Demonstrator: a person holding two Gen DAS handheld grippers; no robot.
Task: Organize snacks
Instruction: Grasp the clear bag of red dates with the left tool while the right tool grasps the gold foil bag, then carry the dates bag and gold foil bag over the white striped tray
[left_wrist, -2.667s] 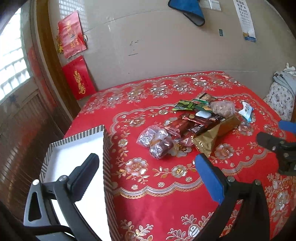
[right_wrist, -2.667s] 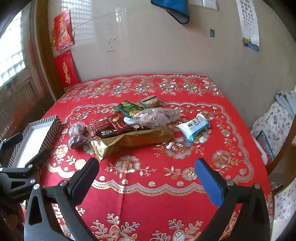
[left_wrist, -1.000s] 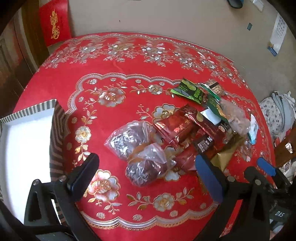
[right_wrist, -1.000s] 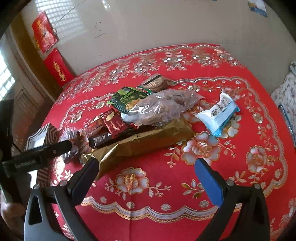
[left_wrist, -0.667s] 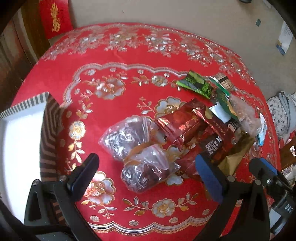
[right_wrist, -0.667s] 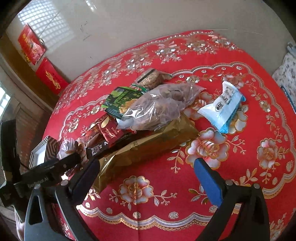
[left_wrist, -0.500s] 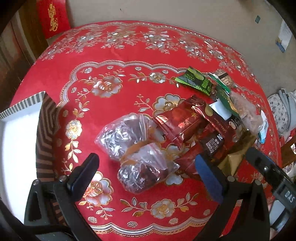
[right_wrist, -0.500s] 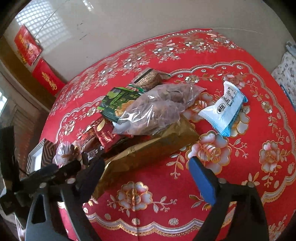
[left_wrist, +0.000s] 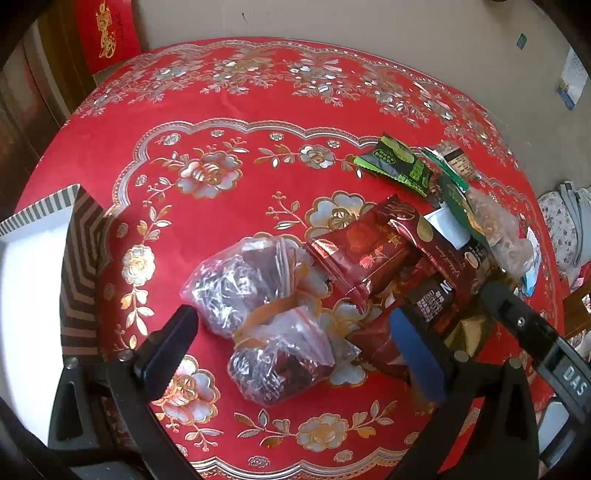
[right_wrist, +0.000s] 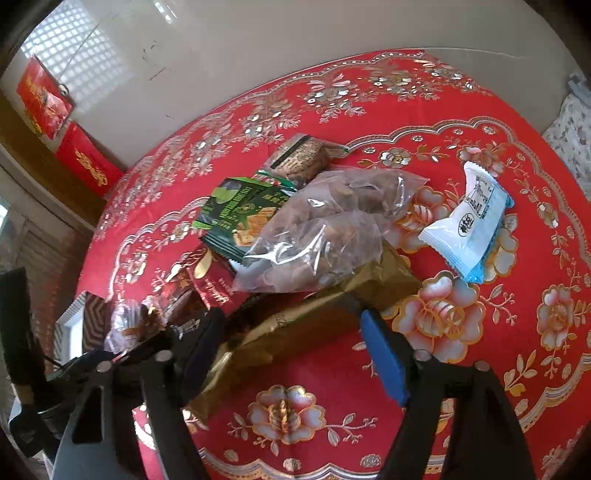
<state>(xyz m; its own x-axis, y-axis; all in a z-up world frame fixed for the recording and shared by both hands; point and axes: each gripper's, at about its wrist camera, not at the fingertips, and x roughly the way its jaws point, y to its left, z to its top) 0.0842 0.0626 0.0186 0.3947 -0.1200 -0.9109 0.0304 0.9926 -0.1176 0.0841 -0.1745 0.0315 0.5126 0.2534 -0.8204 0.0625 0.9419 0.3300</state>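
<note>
Two clear bags of dark dates (left_wrist: 266, 314), bound together with a rubber band, lie on the red tablecloth. My left gripper (left_wrist: 293, 350) hovers over them, open, with a finger on each side and no contact. A long gold bag (right_wrist: 314, 317) lies at the near edge of the snack pile. My right gripper (right_wrist: 291, 350) straddles it and its jaws are closing, with the gold bag between them; the pads do not visibly press on it. Behind it lie a clear bag of brown nuts (right_wrist: 325, 229), green packets (right_wrist: 236, 210) and red packets (left_wrist: 362, 251).
A striped box (left_wrist: 77, 258) with a white inside stands at the table's left edge. A white and blue packet (right_wrist: 469, 229) lies apart on the right. A brown packet (right_wrist: 299, 155) sits at the back of the pile. The wall is behind the round table.
Both grippers have come down close over the snack pile. The right gripper's jaws have narrowed around the gold bag. The left gripper now sits just over the date bags.
</note>
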